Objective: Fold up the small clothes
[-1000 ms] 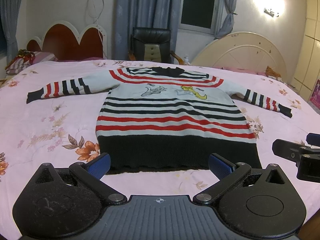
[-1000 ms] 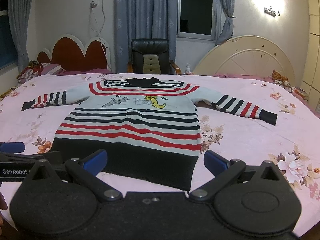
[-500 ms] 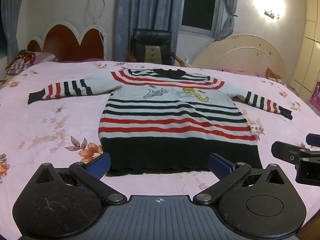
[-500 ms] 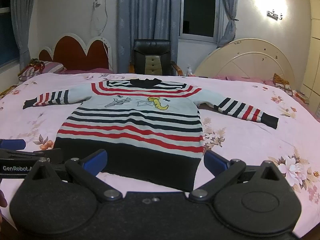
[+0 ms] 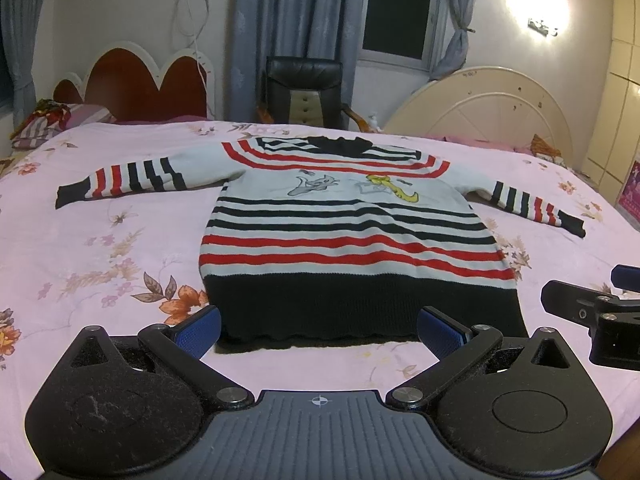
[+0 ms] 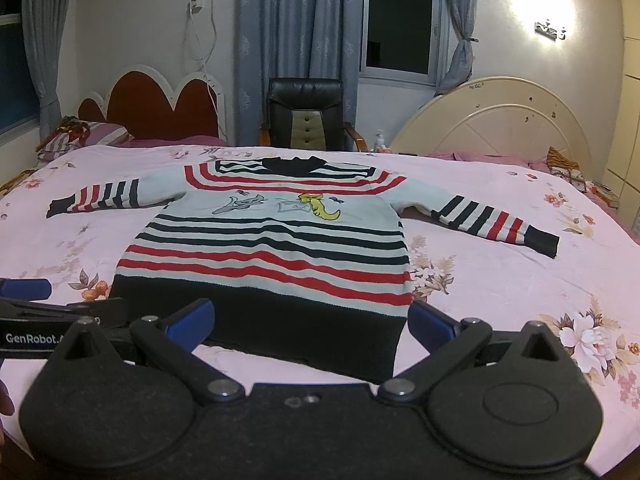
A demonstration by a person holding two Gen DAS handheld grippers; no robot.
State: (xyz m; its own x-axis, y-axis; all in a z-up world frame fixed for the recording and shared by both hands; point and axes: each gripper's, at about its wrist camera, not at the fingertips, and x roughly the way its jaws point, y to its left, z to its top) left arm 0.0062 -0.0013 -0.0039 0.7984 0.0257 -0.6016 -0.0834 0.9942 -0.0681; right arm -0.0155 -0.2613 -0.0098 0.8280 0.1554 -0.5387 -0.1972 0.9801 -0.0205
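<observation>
A small striped sweater [image 5: 348, 232] lies flat, front up, on the pink floral bedspread [image 5: 100, 248], both sleeves spread out and its black hem nearest me. It also shows in the right wrist view [image 6: 272, 252]. My left gripper [image 5: 320, 330] is open and empty, just short of the hem. My right gripper [image 6: 312, 320] is open and empty, over the hem's right part. The right gripper shows at the right edge of the left wrist view [image 5: 592, 312]. The left gripper shows at the left edge of the right wrist view [image 6: 52, 316].
A red scalloped headboard [image 5: 140, 84] and pillows [image 5: 60, 120] stand at the far left. A black chair [image 5: 304, 92] stands behind the bed by the curtains. A cream round headboard [image 5: 492, 112] stands at the far right. The bedspread stretches on both sides of the sweater.
Both cameras have risen a little, so the sweater sits slightly lower in each view. Both grippers stay open and empty.
</observation>
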